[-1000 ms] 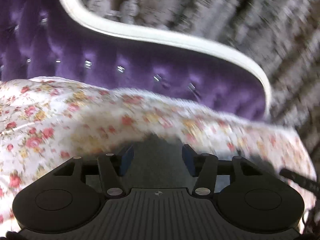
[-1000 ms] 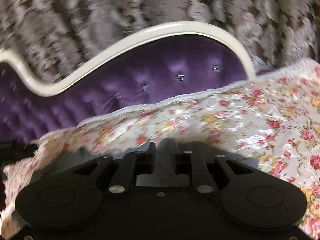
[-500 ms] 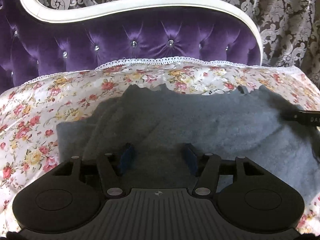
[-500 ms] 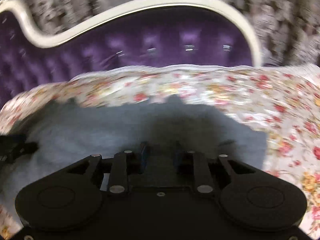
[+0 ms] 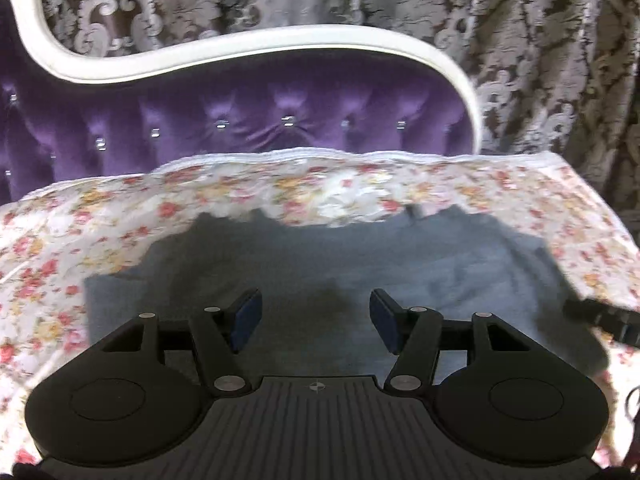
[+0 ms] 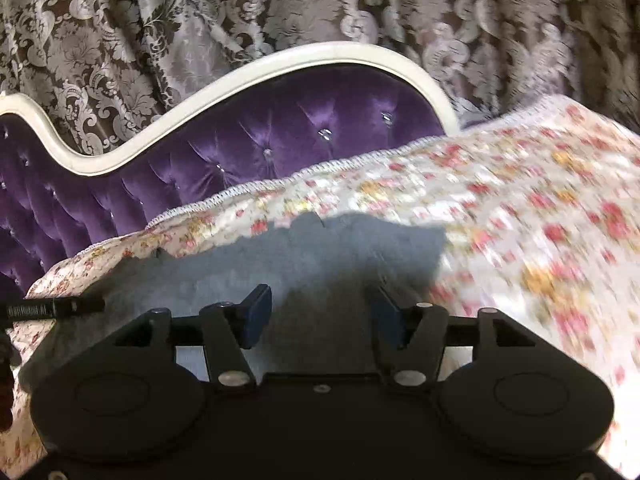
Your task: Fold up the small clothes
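Note:
A grey fleece garment (image 5: 360, 264) lies flat on the flowered bedspread (image 5: 80, 240); it also shows in the right wrist view (image 6: 320, 256). My left gripper (image 5: 316, 314) is open and empty, held just above the garment's near part. My right gripper (image 6: 320, 314) is open and empty above the garment's right part. The tip of the other gripper shows at the right edge of the left wrist view (image 5: 600, 316) and at the left edge of the right wrist view (image 6: 52, 306).
A purple tufted headboard (image 5: 260, 120) with a white curved frame (image 5: 280, 46) stands behind the bed. Patterned brown and silver curtains (image 6: 200, 20) hang behind it. The flowered bedspread (image 6: 540, 220) stretches out on both sides of the garment.
Both grippers have opened wider and drawn back and up from the garment. The garment, lifted one second ago, now lies flat on the bedspread.

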